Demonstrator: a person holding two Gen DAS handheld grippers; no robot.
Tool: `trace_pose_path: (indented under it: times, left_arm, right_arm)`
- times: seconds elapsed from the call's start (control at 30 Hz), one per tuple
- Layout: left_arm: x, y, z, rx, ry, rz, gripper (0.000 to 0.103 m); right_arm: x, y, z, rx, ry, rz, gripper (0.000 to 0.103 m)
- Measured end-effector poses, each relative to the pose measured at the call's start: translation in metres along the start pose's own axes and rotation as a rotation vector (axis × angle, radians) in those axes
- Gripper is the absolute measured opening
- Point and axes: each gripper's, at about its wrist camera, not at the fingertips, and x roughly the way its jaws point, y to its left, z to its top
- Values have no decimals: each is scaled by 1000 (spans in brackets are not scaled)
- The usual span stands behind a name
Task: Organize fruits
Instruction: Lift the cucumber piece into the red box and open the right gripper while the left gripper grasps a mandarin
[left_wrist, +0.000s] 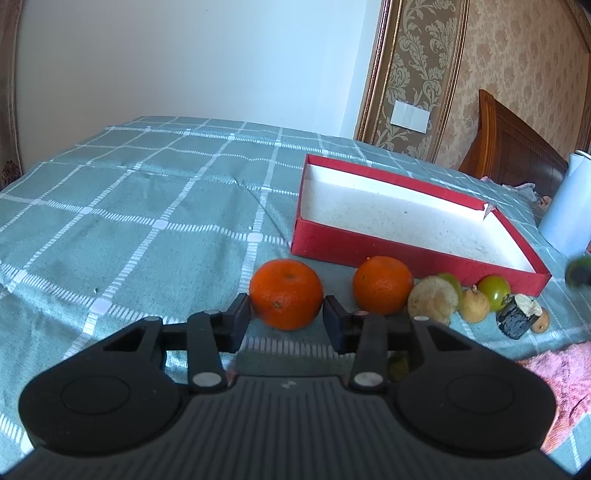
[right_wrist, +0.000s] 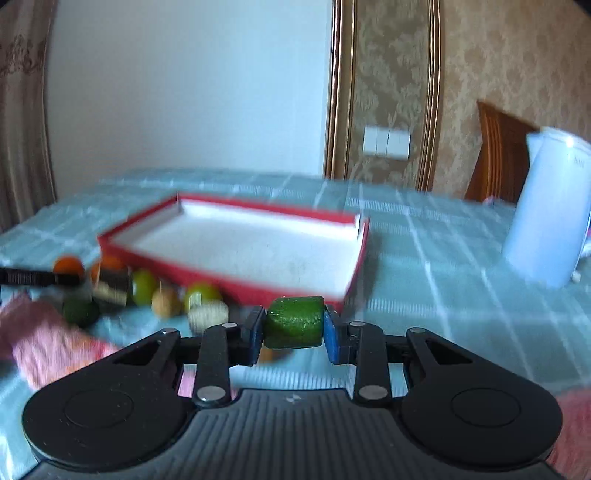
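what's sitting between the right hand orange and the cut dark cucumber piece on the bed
In the left wrist view, between that orange and the cucumber piece: a pale lumpy fruit, a longan, two green grapes.

Checked bedspread (left_wrist: 147, 206) (red box (left_wrist: 406, 266), fruits).

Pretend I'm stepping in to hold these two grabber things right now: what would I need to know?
Left gripper: closed around the nearer orange, which sits on the bedspread.
Right gripper: clamped on a green chunk of fruit, held in front of the red box.
Box: nothing in it yet.
Still lined up in front of the box: the second orange, a pale lumpy fruit, green grapes, small tan fruits and a dark-skinned piece.
Left to do: put the green chunk in, then the orange, then the rest.
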Motion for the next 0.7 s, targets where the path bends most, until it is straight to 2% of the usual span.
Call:
trace_pose_path:
  times: [0.07,0.2,0.4,0.57,0.63,0.7]
  left_arm:
    - [0,1,0,4,0,1,39]
    - [1,0,-1,4,0,1,39]
    - [0,0,-1,3,0,0,39]
    - [0,0,-1,1,0,-2,39]
    - [0,0,-1,-2,-1,-4,39]
    - [0,1,-1,-5,-1,-7,39]
  right_arm:
    - [11,3,12,-28,-27,-18,32]
    - [49,7,31,-44,-17,-37,32]
    - [113,0,39,1,98,-64,32]
    - [131,-5,28,45,149,-51,33]
    - [129,-7,26,63,146,-44,47]
    - [118,-10,27,100,87,-63,76]
